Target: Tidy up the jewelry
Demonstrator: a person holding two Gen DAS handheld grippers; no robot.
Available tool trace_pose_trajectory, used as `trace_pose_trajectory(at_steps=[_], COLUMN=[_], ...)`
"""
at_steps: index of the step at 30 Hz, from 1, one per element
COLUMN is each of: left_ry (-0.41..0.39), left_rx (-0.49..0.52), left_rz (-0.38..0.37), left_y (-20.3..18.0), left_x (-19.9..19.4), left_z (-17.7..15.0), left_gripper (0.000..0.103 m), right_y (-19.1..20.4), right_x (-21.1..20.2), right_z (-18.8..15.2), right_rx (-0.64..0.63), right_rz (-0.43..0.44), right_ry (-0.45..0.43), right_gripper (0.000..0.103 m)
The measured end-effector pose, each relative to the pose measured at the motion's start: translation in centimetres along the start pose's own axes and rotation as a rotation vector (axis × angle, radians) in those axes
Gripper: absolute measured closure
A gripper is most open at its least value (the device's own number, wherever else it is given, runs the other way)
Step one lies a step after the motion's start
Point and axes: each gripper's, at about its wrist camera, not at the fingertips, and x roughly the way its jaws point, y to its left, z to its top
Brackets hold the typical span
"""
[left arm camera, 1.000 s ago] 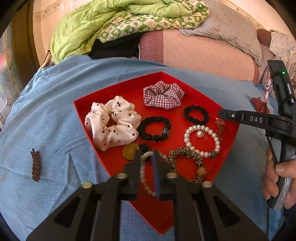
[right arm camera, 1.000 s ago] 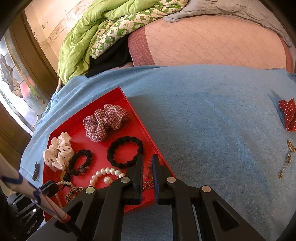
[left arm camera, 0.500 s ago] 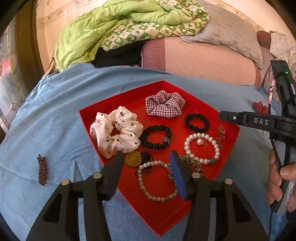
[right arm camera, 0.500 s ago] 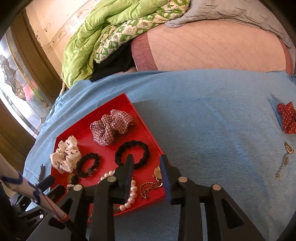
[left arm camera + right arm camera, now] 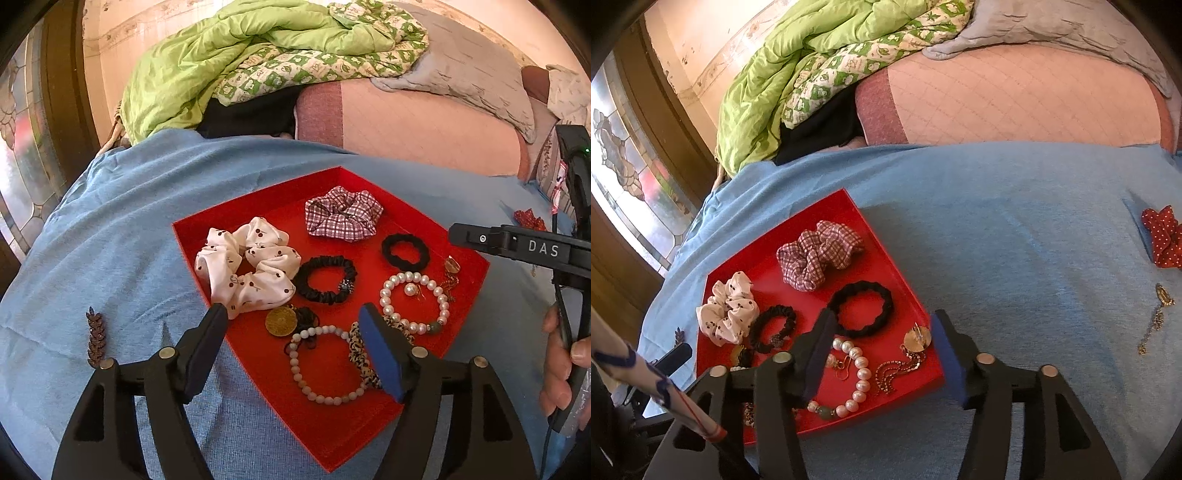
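Observation:
A red tray lies on the blue cloth. It holds a white cherry scrunchie, a plaid scrunchie, two black hair ties, a pearl bracelet, a white bead bracelet, a leopard bracelet, a gold coin and gold earrings. My left gripper is open and empty above the tray's near side. My right gripper is open and empty over the tray's right corner.
A brown leaf-shaped clip lies on the cloth left of the tray. A red dotted bow and a gold chain earring lie on the cloth far right. Green bedding and a pink cushion are behind.
My left gripper has opened and let go of the white bead bracelet, which now lies in the tray. My right gripper has opened too. Both have drawn back.

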Motion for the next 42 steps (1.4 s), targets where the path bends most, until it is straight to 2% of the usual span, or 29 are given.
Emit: trace_pose_trajectory(at_steps=[6,22,25,29,34,38,41,42], left_ry=[-0.005,-0.001,-0.003,-0.003,0.010,0.030,0.029,0.029], left_rx=[-0.005,-0.005,-0.008,-0.011,-0.028,-0.072,-0.107,-0.117], left_rz=[0.027,0.057,0.065,0.074,0.087,0.101,0.065,0.064], left_y=[0.1,0.1,0.0,-0.1,-0.2,0.0,-0.1,-0.1], left_x=[0.0,-0.1,-0.2,-0.3,-0.7,-1.1,-1.6,-1.8], left_z=[0.1,0.1,0.1,0.1,0.3,0.4,0.4,0.3], left_gripper=[0.022,0.017,0.016,0.015,0.014,0.013,0.004,0.004], right_y=[0.0,0.3,0.7,1.2,1.4,1.4,1.5,1.6], right_x=[-0.1,-0.7,-0.8,-1.1,-1.7,-2.2,-2.8,-3.1], right_z=[0.1,0.0,-0.1,-0.3,-0.4,-0.5,-1.0,-1.3], right_rx=[0.006,-0.007,-0.023,-0.049,-0.063,-0.069,-0.086,-0.092], right_rz=[0.005,-0.005,-0.018,-0.041,-0.070,-0.113,-0.153,-0.155], right_ry=[-0.001,-0.002,-0.002,-0.005,-0.006,0.006,0.023,0.031], right_gripper=[0.041,0.032,0.024,0.021,0.012,0.010,0.007,0.007])
